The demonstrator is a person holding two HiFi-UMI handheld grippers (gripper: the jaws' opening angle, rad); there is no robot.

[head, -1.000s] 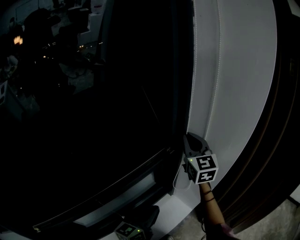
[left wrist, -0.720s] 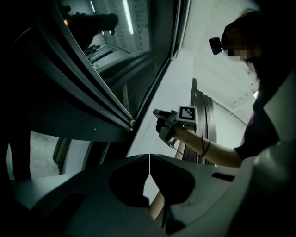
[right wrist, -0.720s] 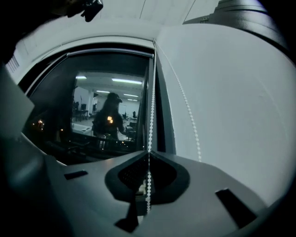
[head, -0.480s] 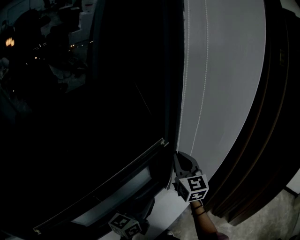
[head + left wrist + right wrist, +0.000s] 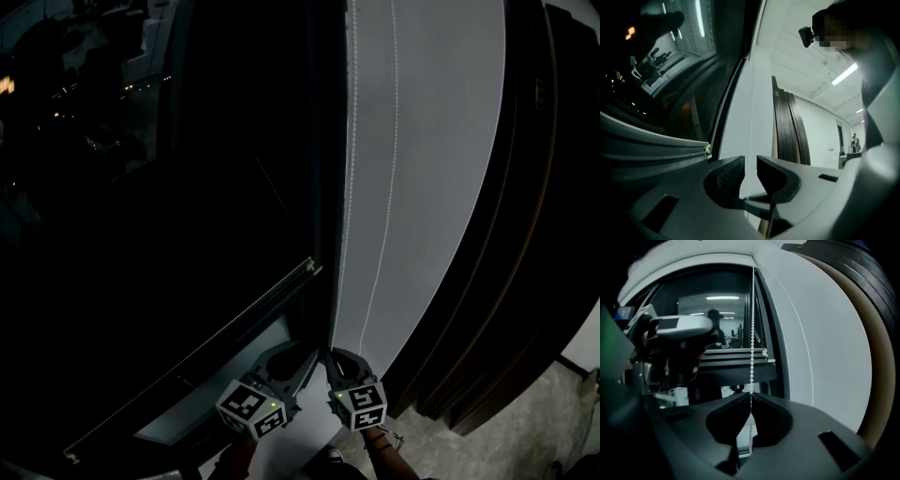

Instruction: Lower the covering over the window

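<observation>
Right gripper view: the jaws of the right gripper [image 5: 750, 397] are pinched tight on the bead chain [image 5: 752, 348]. On the left gripper [image 5: 750, 164] the jaws stand slightly apart, with the chain running through the gap. Both grippers sit low at the right edge of the dark window [image 5: 187, 216], and the chain rises straight up beside the white wall [image 5: 431, 141].

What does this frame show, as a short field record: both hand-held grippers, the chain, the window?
right hand-held gripper: jaws shut on bead chain
left hand-held gripper: jaws apart, a chain strand running between them
bead chain: two strands hang along the white wall panel, just right of the window
window: dark glass with faint lights in it
</observation>
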